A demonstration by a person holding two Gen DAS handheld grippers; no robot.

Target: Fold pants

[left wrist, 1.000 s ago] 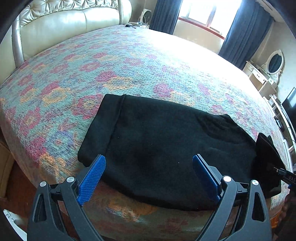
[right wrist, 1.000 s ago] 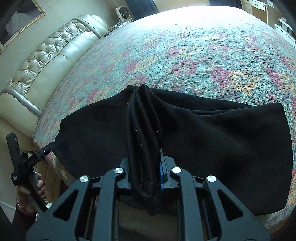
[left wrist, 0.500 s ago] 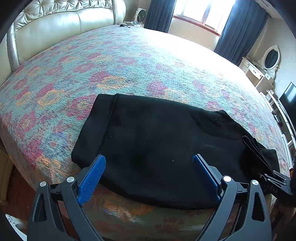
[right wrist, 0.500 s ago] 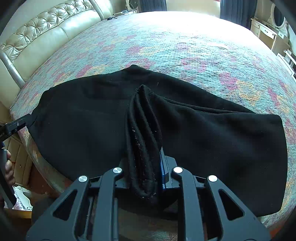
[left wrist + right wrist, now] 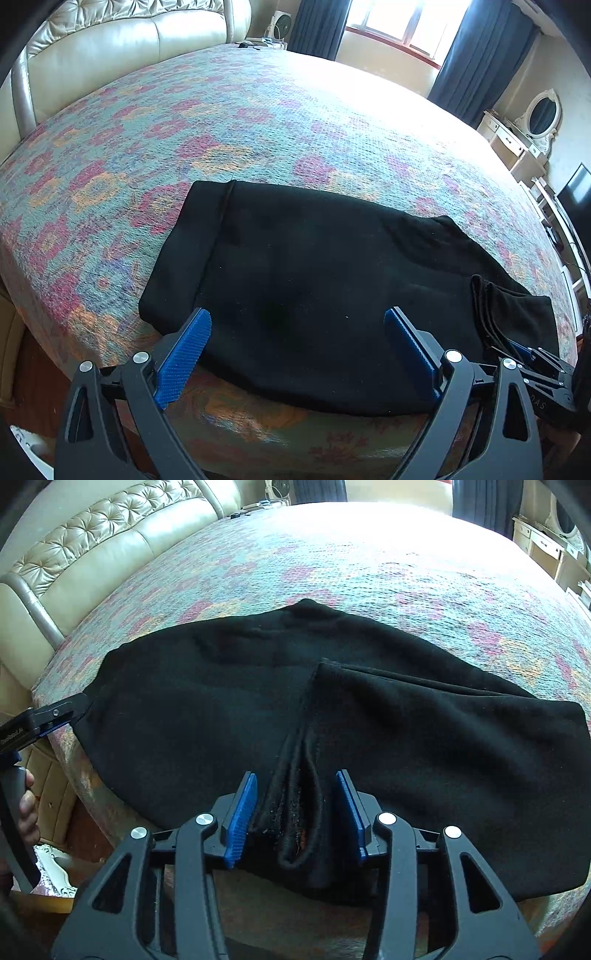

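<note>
Black pants (image 5: 314, 280) lie folded across the near edge of the bed, also in the right wrist view (image 5: 221, 701). My left gripper (image 5: 297, 347) is open and empty, hovering over the near hem at the pants' left end. My right gripper (image 5: 295, 812) has its jaws parted around a bunched ridge of pants fabric (image 5: 299, 812), the pads no longer pinching it. The right gripper shows at the right edge of the left wrist view (image 5: 524, 354). The left gripper's tip shows in the right wrist view (image 5: 55, 716).
The bed has a floral bedspread (image 5: 258, 122) and a cream tufted headboard (image 5: 110, 48). A dresser with an oval mirror (image 5: 532, 125) and a dark screen (image 5: 576, 199) stand at the right. Curtained windows (image 5: 399, 22) are behind the bed.
My right gripper has opened and released the bunched fabric it was clamping, and the fabric has dropped lower onto the pants. The left gripper stayed open and shifted slightly.
</note>
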